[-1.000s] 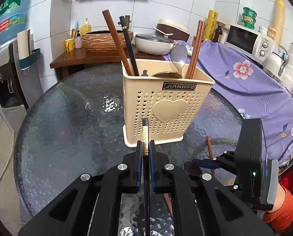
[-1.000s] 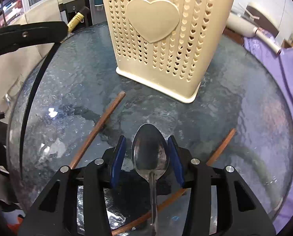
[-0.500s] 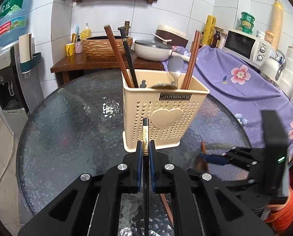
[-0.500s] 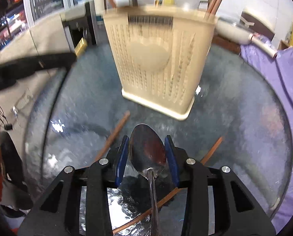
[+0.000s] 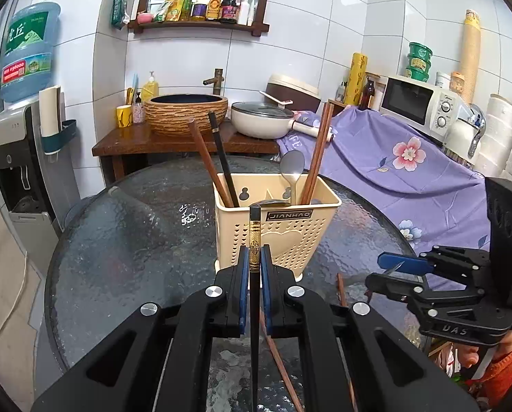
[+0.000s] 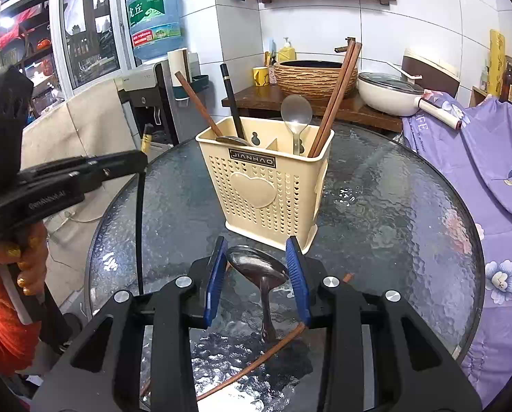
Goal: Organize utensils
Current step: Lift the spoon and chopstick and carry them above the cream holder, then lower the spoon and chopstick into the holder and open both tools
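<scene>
Spoon (image 6: 260,267) hangs handle-down, bowl up, clamped in right tool (image 6: 256,267).

Left gripper (image 5: 255,267): black body, blue-padded fingers (image 5: 244,274) drawn tight together, clamped on a black chopstick (image 5: 255,240) that passes lengthwise between them; pointed forward and somewhat downward.
Right gripper (image 6: 257,267): same build, fingers (image 6: 214,274) part-spread and just been closing; a metal spoon (image 6: 259,269) sits between the pads by its bowl, handle hanging below; pointed forward and downward.
Left hand (image 6: 22,267): wrapped around the left gripper's handle, orange sleeve (image 6: 1,336) at the wrist.
</scene>
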Action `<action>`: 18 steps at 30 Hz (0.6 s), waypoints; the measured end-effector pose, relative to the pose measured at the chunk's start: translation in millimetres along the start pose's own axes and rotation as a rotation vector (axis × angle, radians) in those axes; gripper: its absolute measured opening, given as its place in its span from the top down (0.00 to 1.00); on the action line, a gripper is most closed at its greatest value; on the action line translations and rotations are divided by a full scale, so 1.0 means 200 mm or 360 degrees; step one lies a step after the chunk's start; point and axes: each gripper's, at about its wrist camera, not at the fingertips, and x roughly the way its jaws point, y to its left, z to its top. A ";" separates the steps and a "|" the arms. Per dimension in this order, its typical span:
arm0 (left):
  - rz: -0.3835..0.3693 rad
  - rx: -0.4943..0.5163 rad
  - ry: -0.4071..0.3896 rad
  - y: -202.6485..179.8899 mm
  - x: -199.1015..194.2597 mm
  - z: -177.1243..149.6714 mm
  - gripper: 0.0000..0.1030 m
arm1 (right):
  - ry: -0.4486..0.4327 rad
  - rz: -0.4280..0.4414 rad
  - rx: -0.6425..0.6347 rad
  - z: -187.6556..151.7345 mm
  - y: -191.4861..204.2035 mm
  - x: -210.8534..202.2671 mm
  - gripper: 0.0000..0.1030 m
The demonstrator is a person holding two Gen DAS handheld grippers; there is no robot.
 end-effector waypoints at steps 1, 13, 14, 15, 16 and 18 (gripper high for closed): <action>-0.0001 0.0007 -0.0001 -0.01 0.00 0.00 0.93 | -0.0004 0.0003 0.0003 -0.01 0.01 0.00 0.65; -0.0022 0.0010 -0.0061 -0.01 -0.08 0.05 0.93 | -0.0059 0.0042 0.0005 0.06 0.03 -0.06 0.65; -0.0024 0.0009 -0.0064 -0.01 -0.09 0.05 0.93 | -0.0063 0.0039 0.0004 0.07 0.03 -0.05 0.65; -0.0024 0.0008 -0.0068 -0.01 -0.09 0.06 0.93 | -0.0065 0.0035 0.0002 0.08 0.02 -0.05 0.65; -0.0023 0.0008 -0.0070 -0.01 -0.09 0.06 0.93 | -0.0071 0.0029 -0.0002 0.08 0.02 -0.05 0.65; -0.0027 0.0011 -0.0072 -0.01 -0.09 0.07 0.93 | -0.0075 0.0025 -0.0008 0.09 0.02 -0.04 0.65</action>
